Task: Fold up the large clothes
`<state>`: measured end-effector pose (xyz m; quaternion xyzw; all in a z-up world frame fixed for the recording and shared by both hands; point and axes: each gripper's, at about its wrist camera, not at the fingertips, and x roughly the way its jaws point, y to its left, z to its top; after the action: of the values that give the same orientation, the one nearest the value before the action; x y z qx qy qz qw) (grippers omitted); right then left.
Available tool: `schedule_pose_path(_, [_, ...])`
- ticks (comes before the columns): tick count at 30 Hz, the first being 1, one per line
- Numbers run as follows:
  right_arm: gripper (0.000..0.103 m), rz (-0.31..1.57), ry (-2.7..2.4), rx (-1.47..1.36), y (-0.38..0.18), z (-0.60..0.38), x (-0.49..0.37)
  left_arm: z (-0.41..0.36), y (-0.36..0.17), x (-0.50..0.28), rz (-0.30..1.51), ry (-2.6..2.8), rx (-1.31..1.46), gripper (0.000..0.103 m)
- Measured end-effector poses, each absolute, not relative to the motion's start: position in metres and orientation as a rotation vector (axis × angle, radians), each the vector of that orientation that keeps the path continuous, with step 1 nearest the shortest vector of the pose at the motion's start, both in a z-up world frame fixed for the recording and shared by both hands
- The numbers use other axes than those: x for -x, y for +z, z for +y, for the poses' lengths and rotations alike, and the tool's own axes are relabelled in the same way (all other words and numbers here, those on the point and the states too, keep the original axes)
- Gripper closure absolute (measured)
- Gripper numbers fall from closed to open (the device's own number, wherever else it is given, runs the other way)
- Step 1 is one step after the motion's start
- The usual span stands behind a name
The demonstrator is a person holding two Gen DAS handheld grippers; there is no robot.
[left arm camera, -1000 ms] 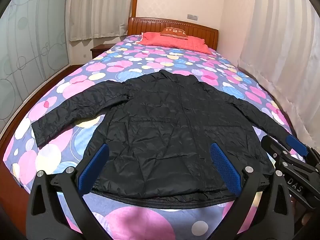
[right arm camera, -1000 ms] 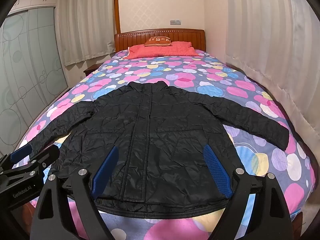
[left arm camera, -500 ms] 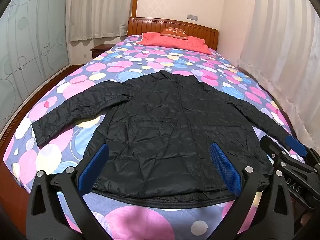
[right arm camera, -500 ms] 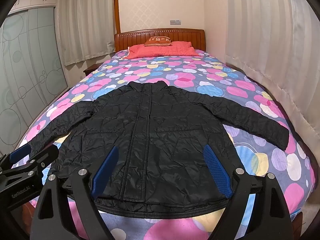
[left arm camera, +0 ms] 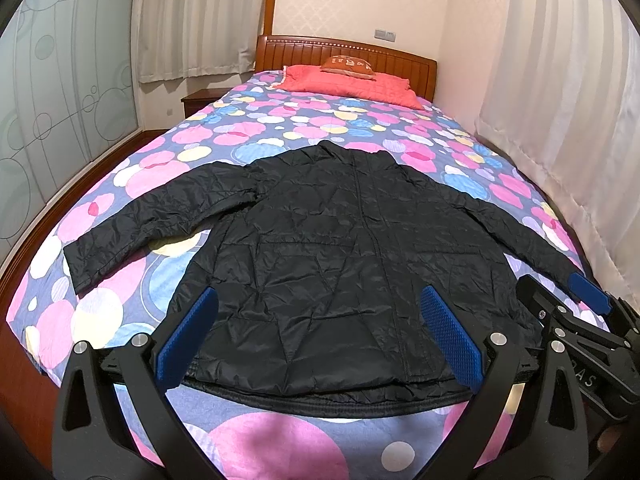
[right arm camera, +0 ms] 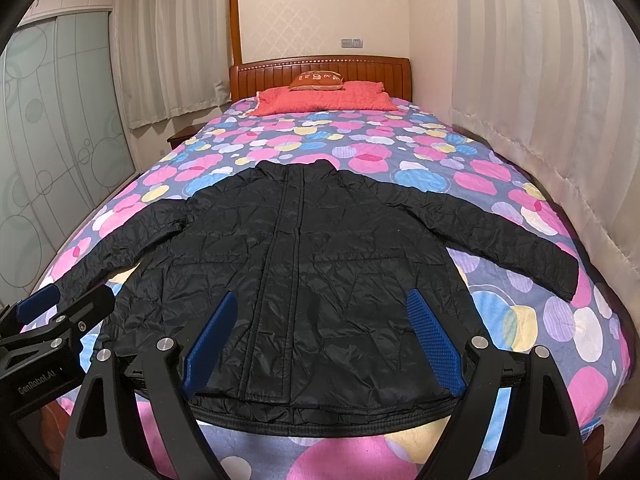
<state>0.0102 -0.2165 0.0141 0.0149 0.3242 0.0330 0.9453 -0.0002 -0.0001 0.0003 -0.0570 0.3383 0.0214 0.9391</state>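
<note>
A black quilted jacket (left arm camera: pixel 340 248) lies flat, front up, on the bed, sleeves spread to both sides, hem toward me; it also shows in the right wrist view (right arm camera: pixel 320 264). My left gripper (left arm camera: pixel 318 336) is open and empty, hovering above the hem. My right gripper (right arm camera: pixel 322 340) is open and empty, also above the hem. The right gripper shows at the right edge of the left wrist view (left arm camera: pixel 560 300), near the right sleeve's cuff. The left gripper shows at the left edge of the right wrist view (right arm camera: pixel 64 308), near the left sleeve.
The bed (left arm camera: pixel 280 440) has a bubble-print cover in pink, blue and yellow. A red pillow (left arm camera: pixel 352 82) and wooden headboard (left arm camera: pixel 312 50) are at the far end. Curtains (left arm camera: pixel 560 120) hang along the right; glass wardrobe doors (left arm camera: pixel 60 100) stand at left.
Almost nothing has changed; the right gripper has shifted very slightly in the left wrist view. The jacket has not moved.
</note>
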Motion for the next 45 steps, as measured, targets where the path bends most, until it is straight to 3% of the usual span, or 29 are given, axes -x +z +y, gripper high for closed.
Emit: schedule_pose_path(45, [0.018,0.669,0.068,-0.028,0.0075,-0.2177,-0.0107,0.0004,0.0002,-0.0003,0.695,0.043,0.121,0.002])
